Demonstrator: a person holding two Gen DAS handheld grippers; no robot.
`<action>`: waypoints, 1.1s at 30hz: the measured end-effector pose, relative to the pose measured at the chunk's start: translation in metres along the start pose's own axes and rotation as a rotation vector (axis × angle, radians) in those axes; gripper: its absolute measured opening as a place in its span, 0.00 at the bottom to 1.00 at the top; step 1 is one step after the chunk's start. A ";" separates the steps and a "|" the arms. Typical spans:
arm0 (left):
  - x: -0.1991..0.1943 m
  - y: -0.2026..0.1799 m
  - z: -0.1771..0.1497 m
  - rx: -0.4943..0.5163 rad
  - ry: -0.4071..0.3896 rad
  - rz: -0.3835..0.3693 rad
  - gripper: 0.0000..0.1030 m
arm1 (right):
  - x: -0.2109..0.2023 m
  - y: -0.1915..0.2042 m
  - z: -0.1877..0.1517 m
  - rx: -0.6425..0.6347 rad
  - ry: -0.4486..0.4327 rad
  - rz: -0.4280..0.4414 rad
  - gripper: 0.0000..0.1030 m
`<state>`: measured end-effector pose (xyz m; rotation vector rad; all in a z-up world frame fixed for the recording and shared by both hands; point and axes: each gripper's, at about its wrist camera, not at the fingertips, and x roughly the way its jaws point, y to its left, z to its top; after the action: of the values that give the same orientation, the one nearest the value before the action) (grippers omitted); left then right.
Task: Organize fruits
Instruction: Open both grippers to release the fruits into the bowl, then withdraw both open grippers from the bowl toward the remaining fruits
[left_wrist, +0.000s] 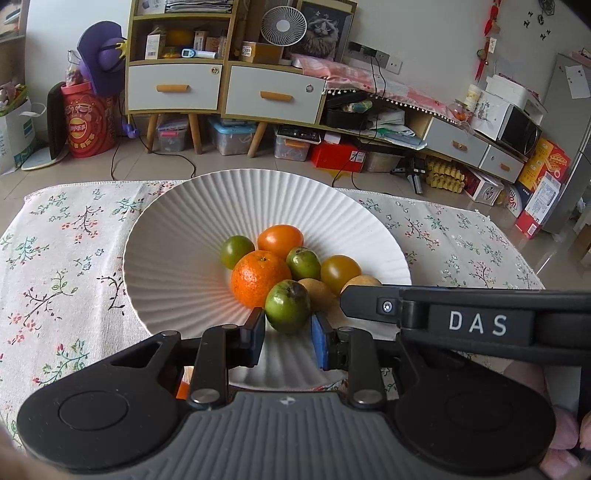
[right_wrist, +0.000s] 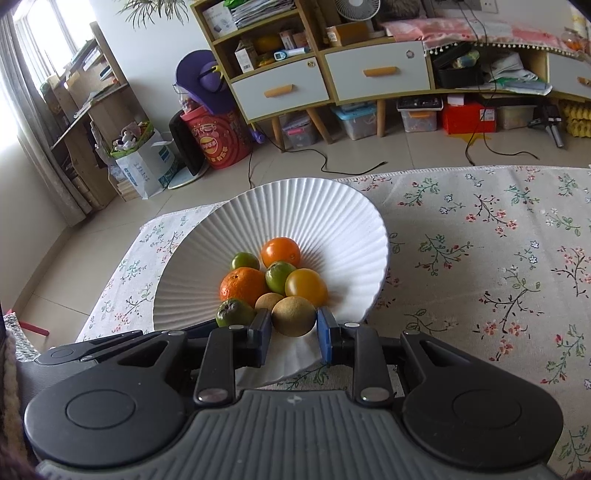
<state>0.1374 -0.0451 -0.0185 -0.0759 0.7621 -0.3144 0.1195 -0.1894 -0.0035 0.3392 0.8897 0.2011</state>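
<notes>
A white ribbed bowl (left_wrist: 177, 236) (right_wrist: 332, 206) on the floral cloth holds several fruits: an orange mandarin (left_wrist: 258, 278) (right_wrist: 242, 284), tomatoes, green fruits and brown longans. My left gripper (left_wrist: 288, 326) has its jaws on either side of a green fruit (left_wrist: 288, 310) (right_wrist: 234, 312) at the bowl's near edge, touching or nearly so. My right gripper (right_wrist: 293, 325) has its jaws on either side of a brown longan (right_wrist: 293, 315), partly seen in the left view (left_wrist: 360, 282). The right gripper's body (left_wrist: 461, 317) crosses the left view.
The floral tablecloth (left_wrist: 62, 266) (right_wrist: 498, 258) covers the table around the bowl. Beyond the far edge is tiled floor with cables, storage boxes, a drawer cabinet (left_wrist: 173, 88) and a red drum (left_wrist: 86, 118).
</notes>
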 end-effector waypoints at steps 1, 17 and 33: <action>0.001 0.000 0.000 0.002 -0.004 -0.002 0.18 | 0.001 -0.001 0.000 0.002 -0.003 0.001 0.23; 0.003 -0.006 0.000 0.061 -0.023 -0.039 0.49 | -0.004 -0.005 0.003 0.042 -0.034 0.037 0.38; -0.020 -0.006 0.000 0.119 -0.013 -0.011 0.76 | -0.023 -0.010 0.005 0.043 -0.036 -0.001 0.62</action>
<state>0.1223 -0.0444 -0.0046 0.0297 0.7284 -0.3689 0.1096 -0.2068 0.0117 0.3819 0.8593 0.1747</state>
